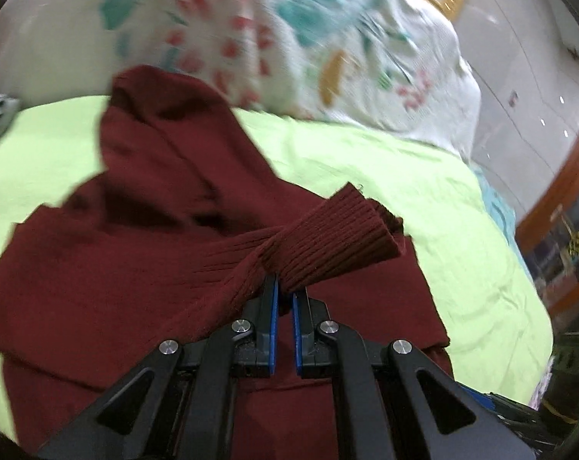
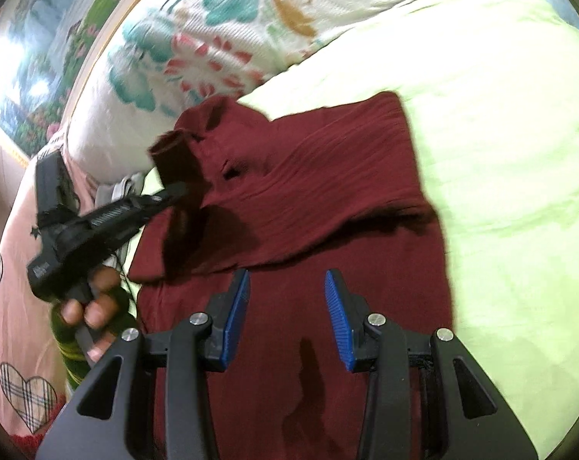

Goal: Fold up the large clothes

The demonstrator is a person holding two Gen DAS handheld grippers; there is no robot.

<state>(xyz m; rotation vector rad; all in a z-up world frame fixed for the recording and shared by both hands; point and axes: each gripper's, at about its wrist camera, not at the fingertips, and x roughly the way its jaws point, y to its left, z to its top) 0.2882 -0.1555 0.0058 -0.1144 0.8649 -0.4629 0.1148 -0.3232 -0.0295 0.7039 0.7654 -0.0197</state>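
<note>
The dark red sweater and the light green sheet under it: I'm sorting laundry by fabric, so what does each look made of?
The dark red sweater looks like a soft matte knit, wool or acrylic: fine vertical ribs run along the cuff clamped in the left gripper. The light green sheet looks like thin, smooth woven cotton or a blend, with shallow creases and no sheen.

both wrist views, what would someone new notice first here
The dark red sweater spread across the lime green sheet dominates both views. The left tool is shut on the sweater's ribbed cuff, lifting the sleeve over the body. The right tool hangs open above the sweater's lower part, and a floral quilt is heaped behind.
</note>
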